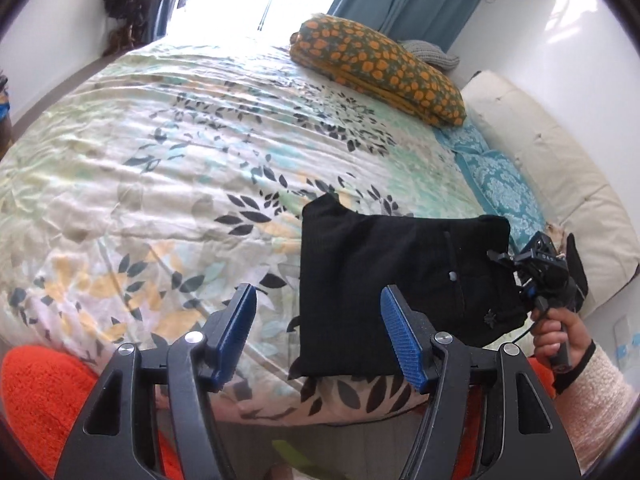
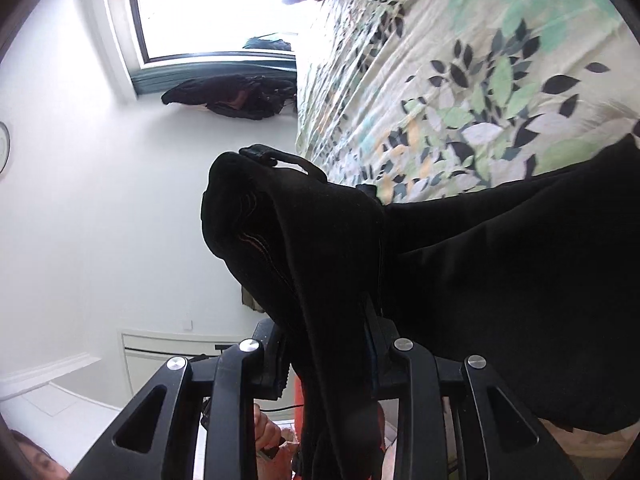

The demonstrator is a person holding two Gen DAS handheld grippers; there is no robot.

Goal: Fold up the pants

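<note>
The left gripper (image 1: 318, 334) sits closest, its two blue pads (image 1: 400, 334) spread wide with nothing between them, hovering just above the near edge of the bed (image 1: 160, 152). Taking the bed as the landmark, the black pants (image 1: 384, 284) lie at its near right corner, already gathered into a compact, roughly square bundle on the leaf-print cover, with a short cord and a pale bead showing on the top layer. At the right edge of that bundle the right gripper (image 1: 506, 266) is pinching a thick fold of the black cloth; its own camera shows the fabric (image 2: 320, 264) running down between the jaws, which are pressed on it, and the held edge lifted off the bed. The person's right hand (image 1: 560, 334) grips the handle beside the bed's right side. Further up the bed, toward the window, a spotted orange pillow (image 1: 380, 68) rests well apart from the pants, and a blue patterned pillow (image 1: 496, 176) lies along the right edge. To my eye the folding is mostly done: the legs seem already doubled over. What looks left is laying down or turning over that last held flap, then flattening the stack, a job the free left gripper is well placed for.
</note>
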